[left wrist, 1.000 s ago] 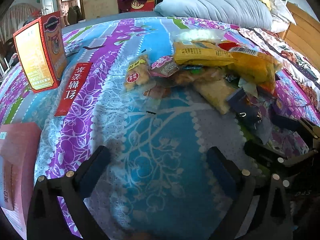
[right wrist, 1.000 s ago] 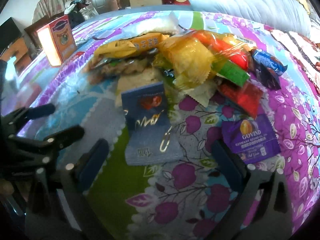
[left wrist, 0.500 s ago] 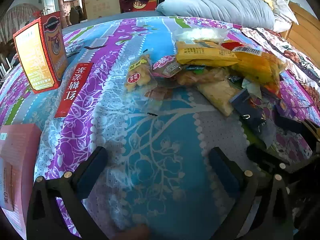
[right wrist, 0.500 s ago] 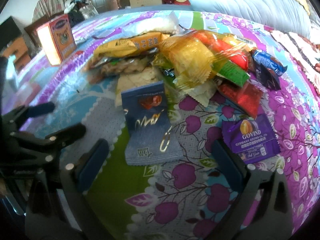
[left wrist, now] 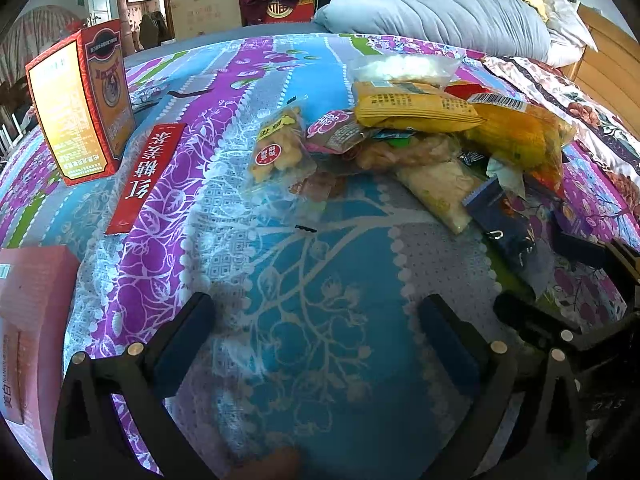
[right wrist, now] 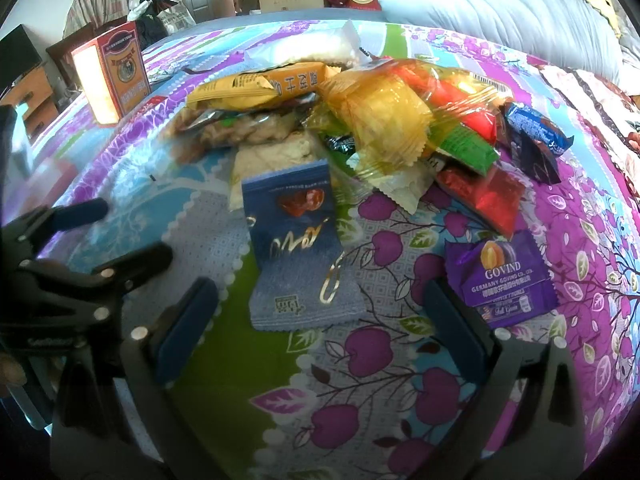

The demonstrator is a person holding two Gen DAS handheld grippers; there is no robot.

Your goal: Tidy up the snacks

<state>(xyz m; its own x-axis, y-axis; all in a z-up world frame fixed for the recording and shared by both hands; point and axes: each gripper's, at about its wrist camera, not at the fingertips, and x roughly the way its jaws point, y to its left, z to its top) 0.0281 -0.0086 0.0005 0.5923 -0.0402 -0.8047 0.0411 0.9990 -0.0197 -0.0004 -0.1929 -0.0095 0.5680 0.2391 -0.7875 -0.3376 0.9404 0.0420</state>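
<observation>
A pile of snack packets (left wrist: 420,128) lies on a patterned bedspread (left wrist: 320,280); it also shows in the right wrist view (right wrist: 376,120). My left gripper (left wrist: 316,320) is open and empty, low over bare bedspread short of the pile. My right gripper (right wrist: 320,312) is open and empty, with its jaws either side of the near end of a blue packet (right wrist: 296,248). A purple GOVIND packet (right wrist: 504,280) lies just beyond the right finger. The blue packet also shows in the left wrist view (left wrist: 504,224).
An upright orange-red box (left wrist: 80,100) and a flat red box (left wrist: 148,176) lie left of the pile. A pink box (left wrist: 28,320) sits at the near left. A grey duvet (left wrist: 440,4) lies behind. The left gripper shows at left in the right wrist view (right wrist: 80,248).
Both grippers stayed open and nearly still. The left view shifted slightly backward; the snacks have not moved.
</observation>
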